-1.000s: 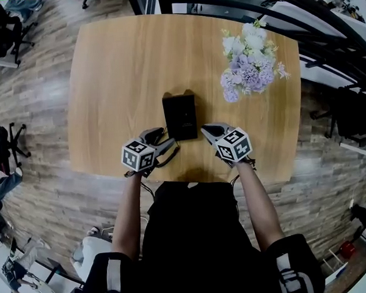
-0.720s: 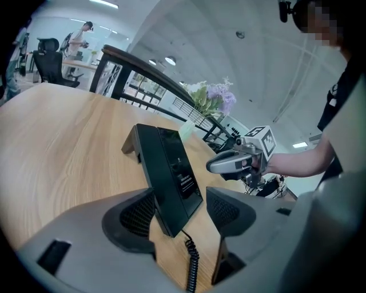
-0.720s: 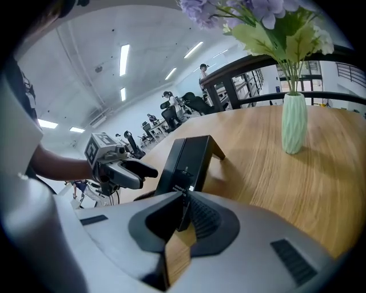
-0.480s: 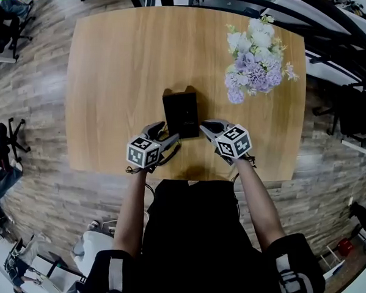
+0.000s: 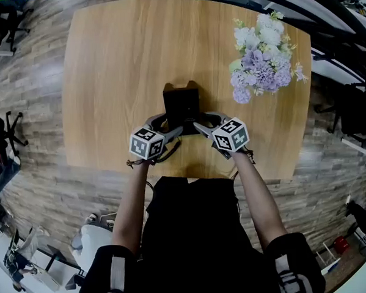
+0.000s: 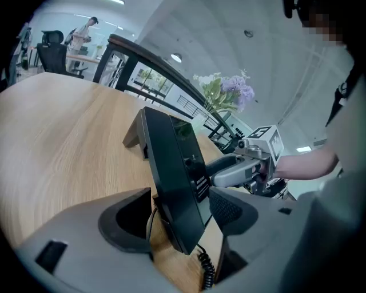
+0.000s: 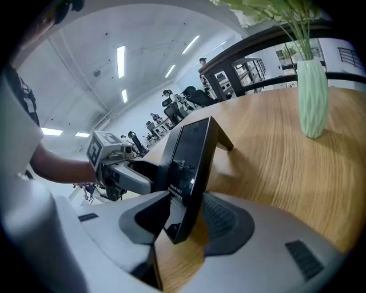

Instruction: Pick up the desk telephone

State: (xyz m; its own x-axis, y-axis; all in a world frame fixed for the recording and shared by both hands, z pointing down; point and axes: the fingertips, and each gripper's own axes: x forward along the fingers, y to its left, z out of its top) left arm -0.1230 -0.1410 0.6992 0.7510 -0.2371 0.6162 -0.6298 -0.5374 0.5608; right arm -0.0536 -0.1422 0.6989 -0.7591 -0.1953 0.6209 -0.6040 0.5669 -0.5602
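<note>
Head view: desk phone (image 5: 181,105) on table (image 5: 117,66).
L claw (image 5: 165,126): just opened wide, astride phone corner, no grip.
R claw (image 5: 202,123): just opened wide, astride other corner, no grip.

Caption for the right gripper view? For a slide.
Right gripper, jaws just opened, straddles the near edge of the black desk telephone on the wooden table, not yet gripping.

Wooden table (image 5: 118,85) is carrying two things: a black desk telephone (image 5: 181,103) is standing on its stand near the front middle, and a vase of purple-white flowers (image 5: 261,59) is sitting well apart, toward the far right corner.
</note>
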